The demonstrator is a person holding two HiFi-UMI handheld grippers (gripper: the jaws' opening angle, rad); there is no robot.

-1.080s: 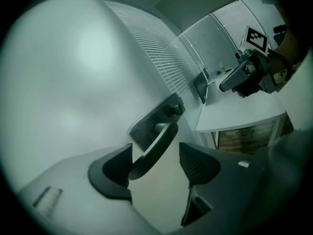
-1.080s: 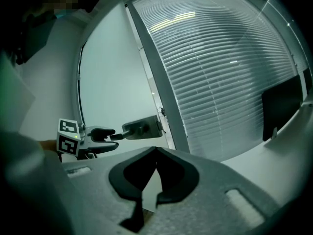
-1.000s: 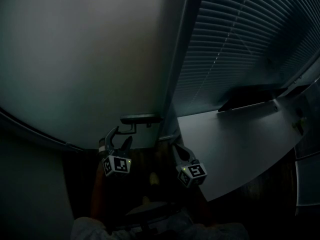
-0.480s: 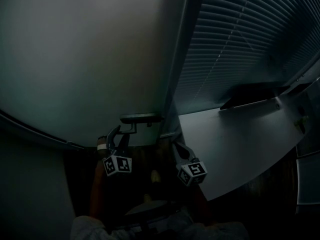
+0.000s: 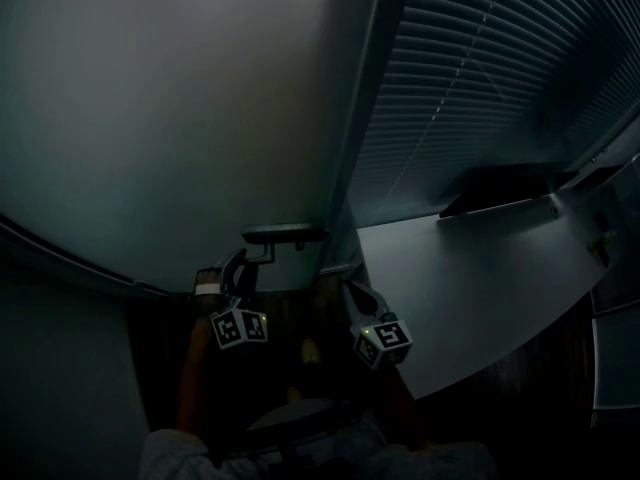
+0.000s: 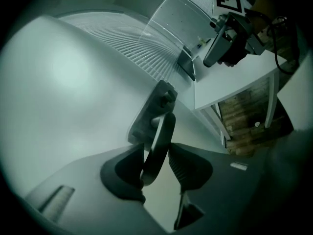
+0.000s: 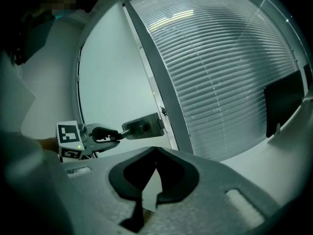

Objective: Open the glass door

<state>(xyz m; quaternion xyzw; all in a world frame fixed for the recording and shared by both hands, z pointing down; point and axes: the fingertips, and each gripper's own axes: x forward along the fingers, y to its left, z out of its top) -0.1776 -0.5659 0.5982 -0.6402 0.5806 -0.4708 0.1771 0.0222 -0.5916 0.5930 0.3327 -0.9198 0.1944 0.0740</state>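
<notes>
Two claws stood close in front of the person in the dim room. The left claw (image 6: 156,155), grey with a square-marked cube, had just been closing. Its pads pressed on the dark flat metal lever handle (image 6: 162,131) that ran between them. The right claw (image 7: 155,169) hung beside it, apart from the handle, with its jaws together and nothing in them, just beside the near side of the white table (image 5: 470,288). Behind the handle, its grey rectangular mounting plate (image 6: 149,111) sat near the right edge of the frosted glass door (image 5: 170,118). That door stood closed against the dark upright frame post (image 5: 352,138). Farther right, pale horizontal blinds (image 5: 480,78) covered the glazing, and a dark flat object (image 5: 500,190) stood at the table's far edge.
</notes>
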